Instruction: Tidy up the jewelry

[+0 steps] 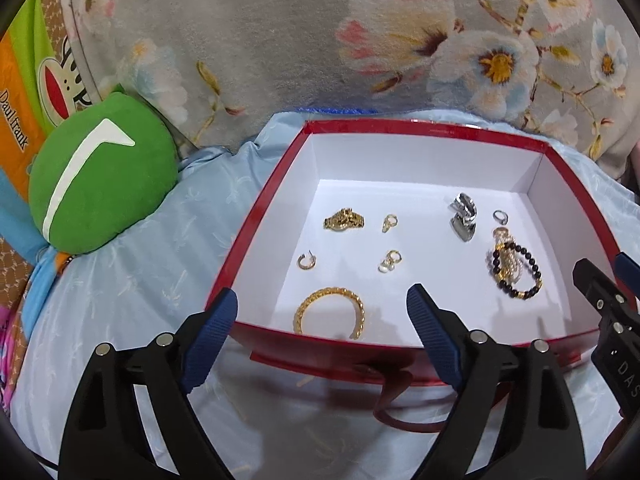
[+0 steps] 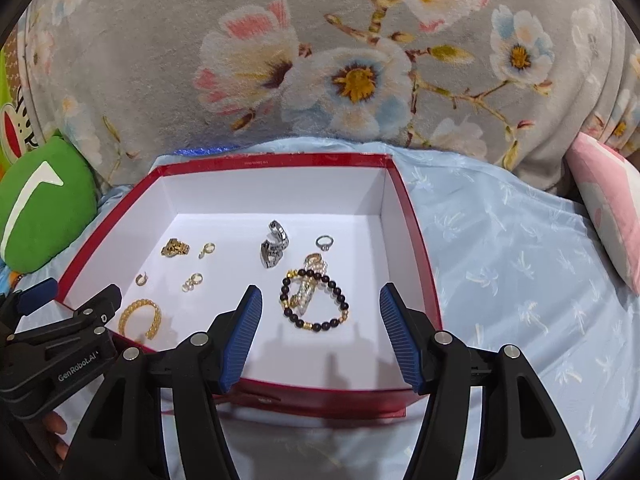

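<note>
A red box with a white inside lies open on a pale blue quilt. On its floor are a gold chain bangle, a chunky gold ring, several small gold earrings, a silver link piece, a silver ring and a black bead bracelet lying over a pearly piece. My left gripper is open over the near rim by the bangle, holding nothing. My right gripper is open just short of the bead bracelet, also with nothing in it.
A green cushion sits left of the box, and a pink pillow lies at the far right. Behind the box rises a grey floral blanket. A red ribbon loop lies on the quilt in front of the box.
</note>
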Demonstrator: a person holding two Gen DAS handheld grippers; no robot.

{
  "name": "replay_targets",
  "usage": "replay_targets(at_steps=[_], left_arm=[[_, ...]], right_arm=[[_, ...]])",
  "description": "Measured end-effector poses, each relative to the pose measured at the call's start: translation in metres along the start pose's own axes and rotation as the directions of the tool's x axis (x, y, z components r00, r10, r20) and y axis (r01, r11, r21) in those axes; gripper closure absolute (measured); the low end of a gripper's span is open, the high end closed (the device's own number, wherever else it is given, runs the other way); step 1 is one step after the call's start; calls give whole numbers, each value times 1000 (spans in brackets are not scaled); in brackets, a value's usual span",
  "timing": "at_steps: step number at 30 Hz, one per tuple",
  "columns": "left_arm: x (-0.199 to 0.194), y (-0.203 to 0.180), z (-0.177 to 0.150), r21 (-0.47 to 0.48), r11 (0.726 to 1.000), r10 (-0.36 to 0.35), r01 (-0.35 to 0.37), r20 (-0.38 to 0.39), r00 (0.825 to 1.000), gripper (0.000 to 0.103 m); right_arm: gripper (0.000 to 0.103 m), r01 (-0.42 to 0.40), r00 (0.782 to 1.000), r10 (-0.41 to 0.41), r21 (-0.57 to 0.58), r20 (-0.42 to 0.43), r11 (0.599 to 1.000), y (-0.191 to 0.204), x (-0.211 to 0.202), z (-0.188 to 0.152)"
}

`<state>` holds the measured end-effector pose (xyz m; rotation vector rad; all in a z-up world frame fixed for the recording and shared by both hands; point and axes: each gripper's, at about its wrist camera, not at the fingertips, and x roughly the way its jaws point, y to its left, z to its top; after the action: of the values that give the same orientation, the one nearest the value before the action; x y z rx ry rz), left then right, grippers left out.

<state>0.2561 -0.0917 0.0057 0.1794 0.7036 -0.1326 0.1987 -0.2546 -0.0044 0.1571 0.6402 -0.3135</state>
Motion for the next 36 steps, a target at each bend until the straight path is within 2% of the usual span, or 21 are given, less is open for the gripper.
replay_targets(at_steps=[2,6,14,18,36], left_arm=[[-1,-2,0,10,1000,29,-29,14,999,16],[-1,2,-1,-14,1000,11,-11,2,1000,13],[-6,9,0,-29,1000,-10,9,-36,999,12],[-6,14,1,-41,999,-14,12,-56,998,10],[-4,19,-2,-100,995,-27,19,-79,996,8]], right_arm=[[43,-7,1000,7,5,-18,1000,0,6,-3],[39,23,1000,-23,-27,-4,999,5,6,-7],[38,9,999,-11,-51,-31,999,9,-5,-5],[33,16,999,-19,-76,-43,997,15,-8,-6],[27,-19,998,18,-11,-54,1000,5,-2,-9]])
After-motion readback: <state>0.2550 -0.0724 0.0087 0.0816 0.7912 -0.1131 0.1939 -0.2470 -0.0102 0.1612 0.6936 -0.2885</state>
